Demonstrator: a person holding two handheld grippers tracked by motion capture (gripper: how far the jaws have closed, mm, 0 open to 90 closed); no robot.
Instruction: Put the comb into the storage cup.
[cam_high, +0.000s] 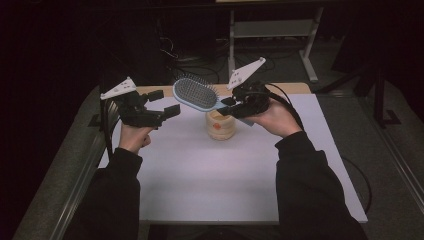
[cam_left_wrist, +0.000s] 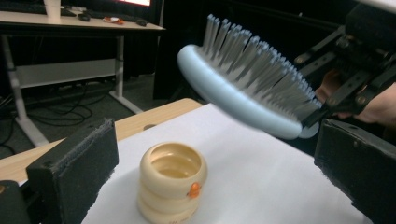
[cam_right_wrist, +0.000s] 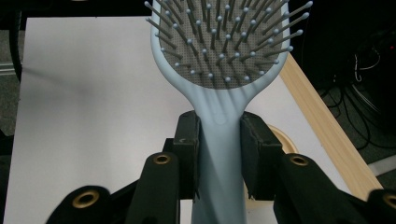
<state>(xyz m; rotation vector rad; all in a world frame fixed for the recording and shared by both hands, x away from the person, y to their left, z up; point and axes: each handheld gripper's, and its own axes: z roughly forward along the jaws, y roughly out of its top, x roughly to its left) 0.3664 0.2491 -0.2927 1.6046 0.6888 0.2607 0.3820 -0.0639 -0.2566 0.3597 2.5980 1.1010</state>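
Right tongs (cam_right_wrist: 219, 140): clamping the handle of a pale blue hairbrush (cam_high: 196, 94), holding it in the air, bristles facing up, head reaching toward the left tongs (cam_high: 161, 103). Left tongs: standing apart, gripping nothing, just beside the brush head. Cream ringed cup (cam_high: 220, 125): sitting below the brush on the white bench (cam_high: 210, 180).

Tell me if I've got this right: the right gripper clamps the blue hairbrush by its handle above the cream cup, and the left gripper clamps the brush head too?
Not quite. The left gripper holds nothing: in the left gripper view its jaws stand wide apart, clear of the hairbrush. The right gripper does clamp the handle, above the cream cup.
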